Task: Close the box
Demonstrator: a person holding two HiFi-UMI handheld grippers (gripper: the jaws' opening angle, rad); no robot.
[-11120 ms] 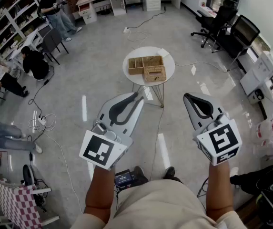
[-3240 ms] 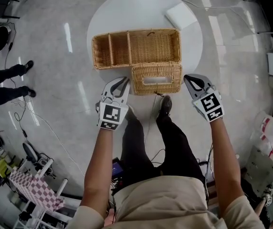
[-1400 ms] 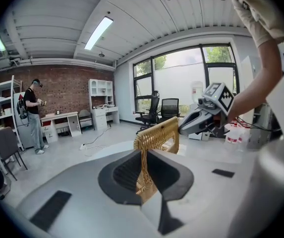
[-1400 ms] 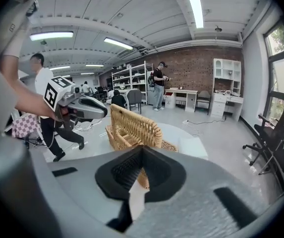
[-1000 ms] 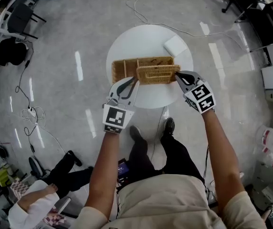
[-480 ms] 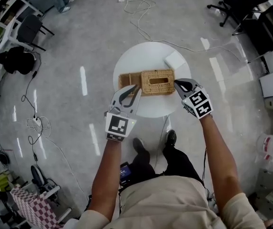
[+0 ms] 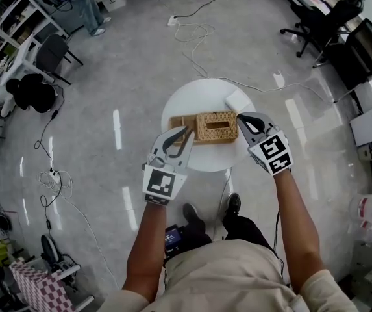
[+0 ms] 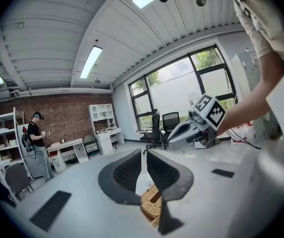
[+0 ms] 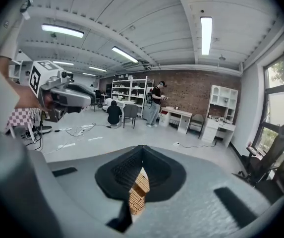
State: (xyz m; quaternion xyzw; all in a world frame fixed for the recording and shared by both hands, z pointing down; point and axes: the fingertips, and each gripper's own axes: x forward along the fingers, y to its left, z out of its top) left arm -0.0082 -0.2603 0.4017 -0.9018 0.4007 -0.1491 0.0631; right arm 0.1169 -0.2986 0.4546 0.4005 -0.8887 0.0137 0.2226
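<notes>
A wicker box (image 7: 183, 122) stands on a small round white table (image 7: 202, 159). Its wicker lid (image 7: 216, 126), with a slot in the top, lies flat over the box's right part; the left compartment shows uncovered. My left gripper (image 7: 187, 130) hovers at the box's front left, jaws shut and empty. My right gripper (image 7: 240, 117) is beside the lid's right end, also shut on nothing. In the left gripper view the box (image 8: 151, 203) shows low under the left gripper (image 8: 144, 155). In the right gripper view the box (image 9: 138, 192) appears below the right gripper (image 9: 141, 152).
A white flat packet (image 7: 237, 100) lies at the table's back right. Cables (image 7: 195, 34) trail over the grey floor behind. Office chairs (image 7: 319, 18) stand at the far right, and shelves, a chair and people (image 7: 26, 93) at the far left.
The lid, held upright between both grippers a second ago, now lies flat on the box. Both grippers have come off it and risen; the head view has pulled back.
</notes>
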